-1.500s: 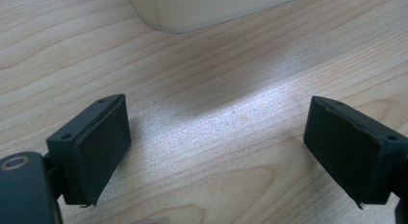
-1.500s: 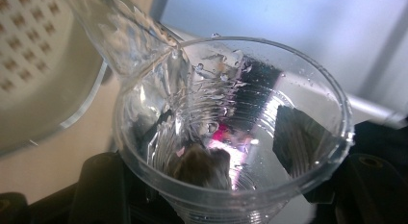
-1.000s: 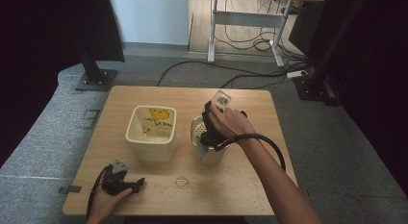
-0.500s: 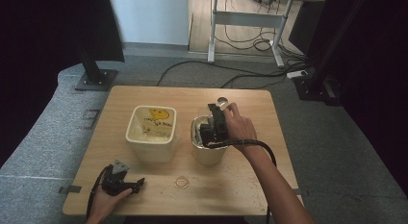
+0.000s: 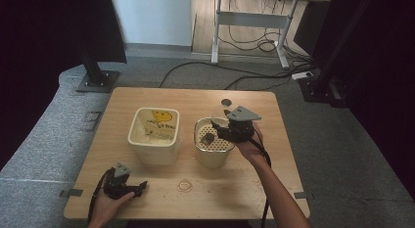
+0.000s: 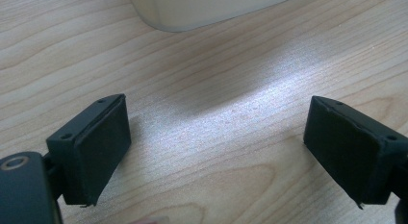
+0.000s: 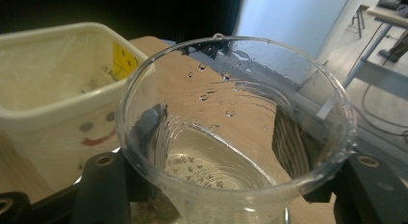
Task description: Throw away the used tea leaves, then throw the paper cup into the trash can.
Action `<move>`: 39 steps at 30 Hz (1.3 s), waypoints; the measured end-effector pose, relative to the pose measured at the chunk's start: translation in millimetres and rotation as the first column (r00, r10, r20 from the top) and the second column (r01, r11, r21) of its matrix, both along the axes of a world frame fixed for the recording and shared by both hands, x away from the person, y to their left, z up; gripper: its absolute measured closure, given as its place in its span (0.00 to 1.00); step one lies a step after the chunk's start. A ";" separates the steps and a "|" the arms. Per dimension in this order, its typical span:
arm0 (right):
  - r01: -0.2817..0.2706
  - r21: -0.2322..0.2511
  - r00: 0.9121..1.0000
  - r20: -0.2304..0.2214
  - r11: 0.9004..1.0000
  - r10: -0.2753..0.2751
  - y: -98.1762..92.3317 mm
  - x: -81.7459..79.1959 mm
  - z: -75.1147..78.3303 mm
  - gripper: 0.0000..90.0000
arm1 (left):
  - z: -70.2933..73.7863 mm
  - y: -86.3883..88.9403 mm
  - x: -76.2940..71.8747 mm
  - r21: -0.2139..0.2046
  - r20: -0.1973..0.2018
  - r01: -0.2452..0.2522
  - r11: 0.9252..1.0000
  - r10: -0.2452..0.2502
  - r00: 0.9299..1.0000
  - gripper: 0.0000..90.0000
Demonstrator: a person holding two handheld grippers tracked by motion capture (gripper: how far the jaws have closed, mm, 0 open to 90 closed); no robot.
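Our right claw (image 7: 226, 185) pinches a clear plastic cup (image 7: 235, 123) above the perforated strainer pot (image 5: 213, 146), beside the cream tub (image 5: 152, 135). Our left claw (image 6: 216, 152) rests spread on the tabletop (image 5: 161, 98).

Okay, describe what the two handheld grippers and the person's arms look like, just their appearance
Both grippers are black. The left gripper has two blocky rectangular jaws with small screw holes; its top carries a grey three-cornered plate. The right gripper bears a larger grey plate. A black cable trails along the right forearm. Both forearms are bare, no sleeves.
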State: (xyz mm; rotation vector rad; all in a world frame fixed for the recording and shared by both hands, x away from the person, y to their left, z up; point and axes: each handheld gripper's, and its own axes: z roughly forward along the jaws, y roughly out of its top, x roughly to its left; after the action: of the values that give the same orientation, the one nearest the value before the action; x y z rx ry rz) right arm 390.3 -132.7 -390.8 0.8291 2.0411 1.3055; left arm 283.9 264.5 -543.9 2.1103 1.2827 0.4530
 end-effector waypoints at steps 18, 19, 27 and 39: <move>-0.007 0.250 0.998 -0.065 0.968 0.024 4.1 4.1 13.1 0.41 | 0.0 0.4 -0.1 0.000 0.000 0.002 1.000 -0.002 1.000 0.10; -0.020 0.248 0.998 -0.057 0.969 0.035 12.4 5.5 17.8 0.41 | -0.1 0.3 -0.1 0.000 0.001 0.002 1.000 -0.002 1.000 0.10; -0.080 0.256 0.995 -0.039 0.963 0.093 51.4 11.7 33.1 0.41 | 0.2 0.7 -0.2 0.001 -0.002 0.006 1.000 -0.006 1.000 0.10; -0.192 0.210 0.972 -0.095 0.959 0.215 150.5 32.2 35.4 0.32 | 0.3 0.9 0.0 0.000 -0.003 0.019 1.000 -0.019 1.000 0.10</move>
State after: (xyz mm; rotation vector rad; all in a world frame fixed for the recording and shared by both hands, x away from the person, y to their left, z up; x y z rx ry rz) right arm 422.5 17.8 -355.4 0.8155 2.1588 1.6321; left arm 283.8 265.4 -543.6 2.1221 1.2633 0.4410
